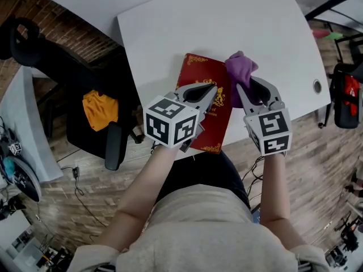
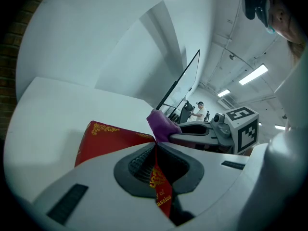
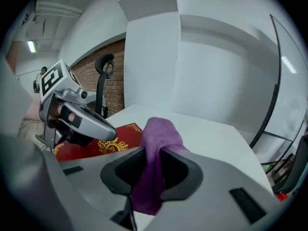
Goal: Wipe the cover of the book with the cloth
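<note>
A red book (image 1: 199, 72) with gold ornament lies on the white table (image 1: 227, 21), its near end at the table's front edge. My left gripper (image 1: 215, 91) is shut on the book; in the left gripper view the red cover (image 2: 110, 136) runs between the closed jaws of that gripper (image 2: 155, 147). My right gripper (image 1: 240, 89) is shut on a purple cloth (image 1: 240, 67), which bunches out past the jaws at the book's right edge. In the right gripper view the cloth (image 3: 161, 134) hangs through the gripper (image 3: 153, 152), with the book (image 3: 103, 147) to its left.
A black office chair (image 1: 68, 72) with an orange thing (image 1: 100, 109) on its seat stands left of the table. A cable hole (image 1: 316, 86) sits near the table's right edge. Another white table (image 1: 25, 129) is at the far left.
</note>
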